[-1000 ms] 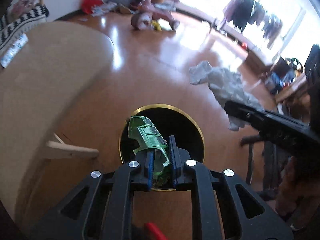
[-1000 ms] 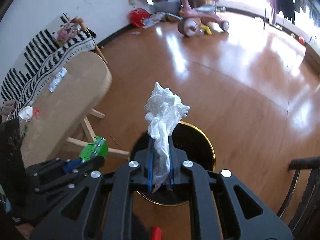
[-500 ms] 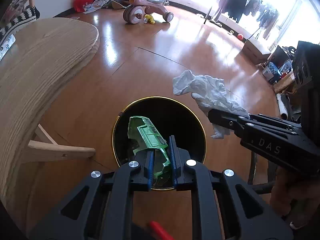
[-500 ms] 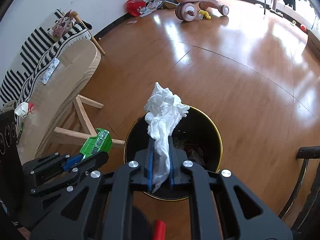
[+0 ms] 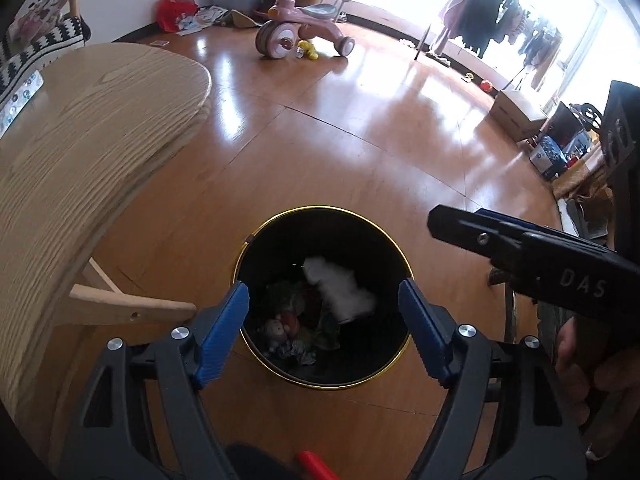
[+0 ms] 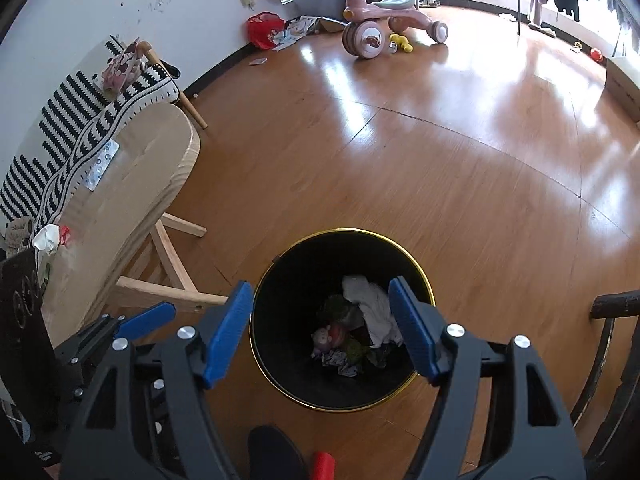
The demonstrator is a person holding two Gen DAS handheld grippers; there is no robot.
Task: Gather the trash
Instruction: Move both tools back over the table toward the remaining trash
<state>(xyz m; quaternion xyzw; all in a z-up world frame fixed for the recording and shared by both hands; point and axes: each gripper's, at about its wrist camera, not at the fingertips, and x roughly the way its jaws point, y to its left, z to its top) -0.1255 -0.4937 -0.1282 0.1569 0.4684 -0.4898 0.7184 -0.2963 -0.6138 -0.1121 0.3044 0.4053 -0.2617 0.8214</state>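
Wooden floor surrounds the bin right below your left gripper and right gripper; both jaws are opening, empty, with the tissue inside the bin.

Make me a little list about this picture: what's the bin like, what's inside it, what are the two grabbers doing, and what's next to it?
bin: black trash bin with a gold rim, on the wooden floor
inside: white tissue, other crumpled trash
left gripper: above the bin, jaws opening, nothing between them
right gripper: above the bin, jaws opening, nothing between them
nearby: wooden table beside the bin
farther off: pink tricycle
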